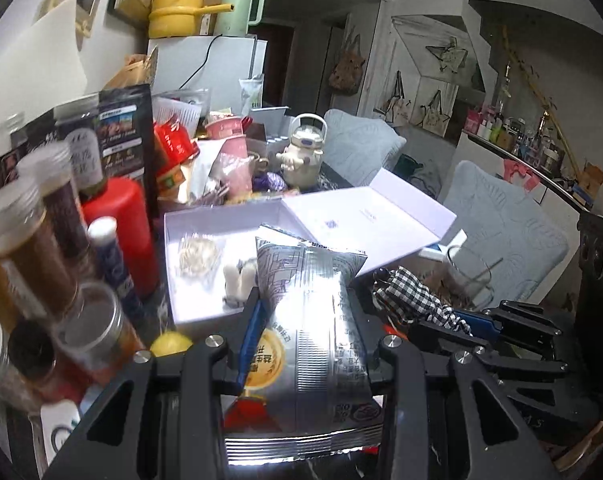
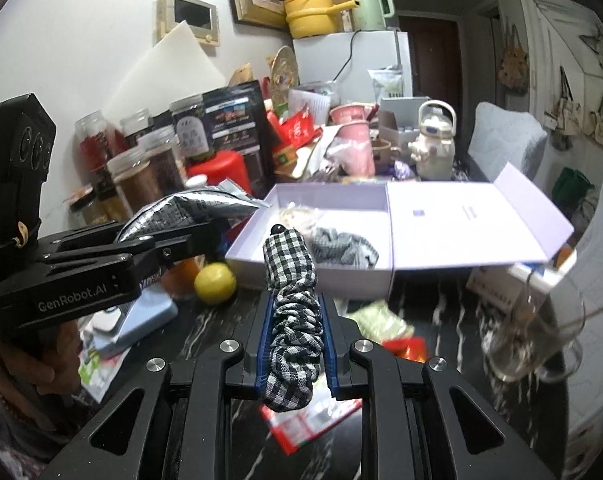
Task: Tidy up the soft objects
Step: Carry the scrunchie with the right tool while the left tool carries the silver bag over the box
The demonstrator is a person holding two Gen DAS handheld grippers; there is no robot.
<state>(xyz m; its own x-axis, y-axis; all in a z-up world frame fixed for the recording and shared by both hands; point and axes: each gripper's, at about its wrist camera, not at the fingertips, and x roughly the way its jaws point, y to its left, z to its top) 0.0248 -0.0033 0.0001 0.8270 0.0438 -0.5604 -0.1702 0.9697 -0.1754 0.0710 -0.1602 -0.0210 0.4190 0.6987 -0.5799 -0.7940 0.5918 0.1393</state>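
A: Left wrist view, item one: left tongs (image 1: 301, 320), clamped on a silver foil snack bag (image 1: 313, 320), held above the surface (image 2: 441, 300). Handling?

B: Light, puffed, crinkly and slick by the look of it. The pads pinch it across the middle; a grip nearer the sealed edge would likely slip less.

A: Item two?

B: Right tongs (image 2: 293, 312), closed on a checked fabric roll (image 2: 291, 320), black and white, ruched, with a small dark bead at its far tip. Soft and limp; probably sags if held by one end, so the mid-body hold suits it.

A: Next out?

B: Lemon (image 2: 215, 282) and loose packets on the dark marbled surface, just before the box. An empty drinking glass (image 2: 537, 344) to the right looks fragile and easily knocked.

A: The box?

B: Lilac gift box (image 2: 313, 262), lid hinged open to the right, just ahead of both tongs. Inside: a grey knitted piece (image 2: 341, 250) and a pale crinkled bundle (image 2: 297, 214).

A: Obstructions?

B: Tall lidded jars (image 2: 141, 172) and a red canister (image 2: 221, 170) crowd the left flank; the raised lid hems in the right. Beyond the box: pink cups (image 2: 353, 140), a cream kettle (image 2: 433, 144), then a white fridge (image 2: 353, 64).
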